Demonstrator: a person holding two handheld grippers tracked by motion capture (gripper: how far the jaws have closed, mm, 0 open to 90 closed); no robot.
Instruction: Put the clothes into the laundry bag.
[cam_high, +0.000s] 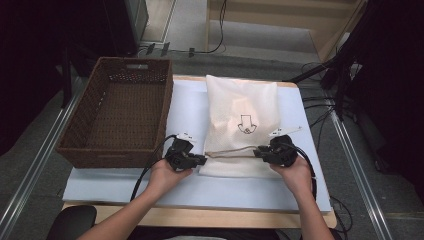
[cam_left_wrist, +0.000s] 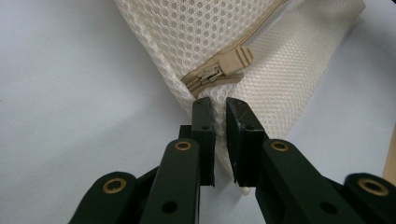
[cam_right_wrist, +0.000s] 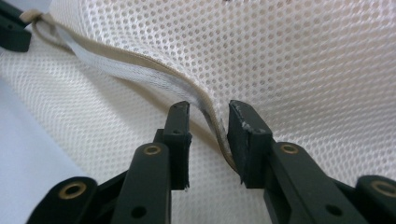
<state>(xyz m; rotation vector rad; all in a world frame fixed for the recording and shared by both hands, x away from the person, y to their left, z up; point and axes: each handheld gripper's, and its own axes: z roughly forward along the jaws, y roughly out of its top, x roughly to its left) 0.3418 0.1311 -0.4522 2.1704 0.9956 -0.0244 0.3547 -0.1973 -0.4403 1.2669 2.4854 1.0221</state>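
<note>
A white mesh bag (cam_high: 241, 112) with a printed black arrow lies flat on the table, its beige zipper (cam_high: 230, 151) running along the near edge. My left gripper (cam_high: 204, 159) is at the bag's near left corner, shut on the mesh just below the zipper pull (cam_left_wrist: 219, 71); in its own view the left gripper (cam_left_wrist: 219, 106) has mesh pinched between the pads. My right gripper (cam_high: 257, 151) is at the right end of the zipper. Seen from the right gripper (cam_right_wrist: 208, 109), the jaws stand apart with the raised zipper edge (cam_right_wrist: 140, 65) passing loosely between them.
An empty brown wicker basket (cam_high: 100, 152) stands to the left of the bag, close to my left hand. A pale sheet (cam_high: 200, 192) covers the table. Cables and dark stands lie on the floor beyond the right and far edges.
</note>
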